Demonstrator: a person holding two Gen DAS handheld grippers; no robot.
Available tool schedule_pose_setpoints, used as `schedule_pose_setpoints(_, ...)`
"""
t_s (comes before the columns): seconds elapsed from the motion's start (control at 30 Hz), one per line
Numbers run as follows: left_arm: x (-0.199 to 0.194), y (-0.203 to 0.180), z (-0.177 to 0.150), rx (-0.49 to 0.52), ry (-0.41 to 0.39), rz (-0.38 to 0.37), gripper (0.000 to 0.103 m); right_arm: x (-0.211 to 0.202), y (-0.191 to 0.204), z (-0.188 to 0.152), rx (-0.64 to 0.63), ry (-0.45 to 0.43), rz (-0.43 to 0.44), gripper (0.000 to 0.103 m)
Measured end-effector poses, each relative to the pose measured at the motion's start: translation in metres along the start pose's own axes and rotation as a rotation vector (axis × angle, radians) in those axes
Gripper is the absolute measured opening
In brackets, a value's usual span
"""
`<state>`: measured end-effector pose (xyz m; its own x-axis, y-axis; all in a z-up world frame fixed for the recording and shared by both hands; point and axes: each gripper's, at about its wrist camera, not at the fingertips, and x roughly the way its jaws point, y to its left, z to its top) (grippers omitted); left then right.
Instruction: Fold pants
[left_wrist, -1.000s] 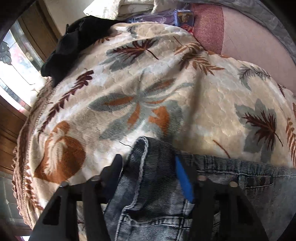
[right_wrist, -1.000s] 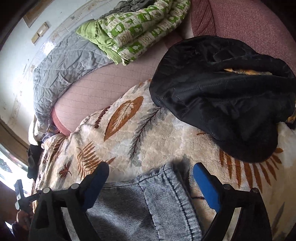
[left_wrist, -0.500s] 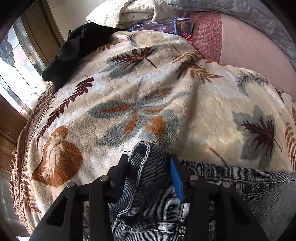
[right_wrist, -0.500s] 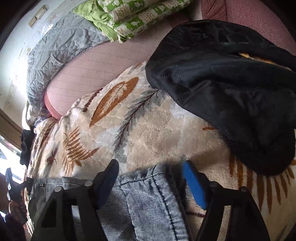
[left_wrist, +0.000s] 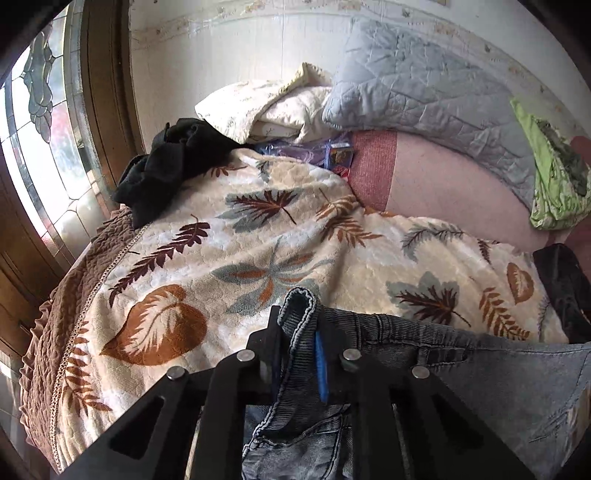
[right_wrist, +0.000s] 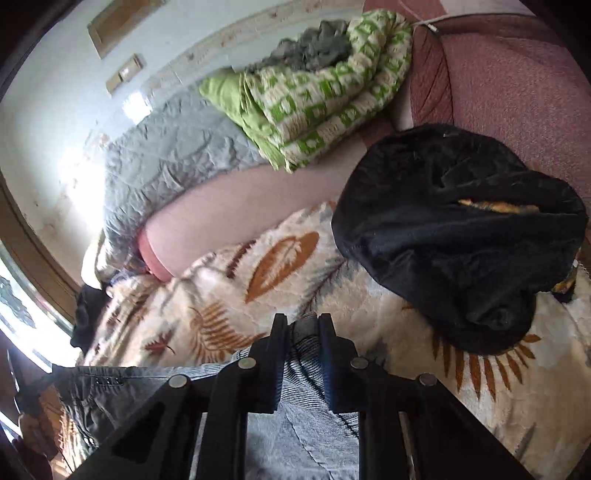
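Both grippers (left_wrist: 297, 354) (right_wrist: 303, 347) on jeans (left_wrist: 461, 354) waistband

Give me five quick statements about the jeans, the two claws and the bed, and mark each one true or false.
1. The left claw is shut on the jeans. True.
2. The right claw hangs open above the jeans. False: it is shut on a fold of them.
3. A black garment lies on the leaf-patterned blanket. True.
4. The jeans are bright red. False: they are grey-blue denim.
5. The green patterned quilt lies spread over the jeans. False: it sits bundled near the wall, apart from them.
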<state>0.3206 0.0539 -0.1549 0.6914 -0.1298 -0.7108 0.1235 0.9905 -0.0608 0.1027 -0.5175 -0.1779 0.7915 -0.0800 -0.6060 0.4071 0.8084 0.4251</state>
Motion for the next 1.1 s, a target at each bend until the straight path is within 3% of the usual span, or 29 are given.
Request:
schedule_pose_setpoints(0.13, -0.067, 0.02, -0.022, -0.008, -0.071, -0.013, 0.015, -0.062, -0.016, -0.011, 0.05, -0.051, 0.06, 0.017)
schedule_pose_setpoints(0.23, -0.1, 0.038, -0.058, -0.018, -0.067, -0.026, 0.015, -0.087, -0.034, -0.039, 0.067, 0.017, 0.083, 0.017)
schedule_pose_setpoints(0.37, -0.119, 0.052, -0.124, -0.024, 0.007, -0.021, 0.015, -0.107, -0.057, -0.088, 0.045, 0.145, 0.046, 0.017)
schedule_pose_setpoints(0.53, -0.108, 0.071, -0.198, -0.043, 0.159, 0.001, 0.015, -0.127, -0.081, -0.144, 0.001, 0.308, -0.029, 0.017)
schedule_pose_setpoints(0.6, -0.1, 0.078, -0.216, -0.069, 0.213, -0.002, 0.016, -0.128, -0.091, -0.161, 0.001, 0.386, -0.033, 0.017)
schedule_pose_setpoints(0.73, -0.093, 0.088, -0.226, -0.08, 0.295, 0.035, 0.032, -0.126, -0.097, -0.179, -0.079, 0.486, -0.137, 0.025)
schedule_pose_setpoints(0.83, -0.109, 0.092, -0.228, -0.027, 0.294, 0.077, 0.046, -0.139, -0.087, -0.171, -0.144, 0.462, -0.15, 0.025)
schedule_pose_setpoints(0.9, -0.123, 0.099, -0.229, -0.014, 0.284, 0.108, 0.047, -0.149, -0.08, -0.16, -0.152, 0.418, -0.129, 0.026)
schedule_pose_setpoints(1.0, -0.143, 0.109, -0.224, -0.023, 0.239, 0.171, 0.047, -0.153, -0.07, -0.14, -0.123, 0.344, -0.098, 0.042)
schedule_pose_setpoints(1.07, -0.156, 0.108, -0.214, -0.035, 0.184, 0.175, 0.047, -0.144, -0.063, -0.13, -0.111, 0.312, -0.112, 0.058)
schedule_pose_setpoints(1.1, -0.163, 0.104, -0.208, -0.04, 0.155, 0.171, 0.047, -0.136, -0.062, -0.125, -0.107, 0.307, -0.115, 0.059)
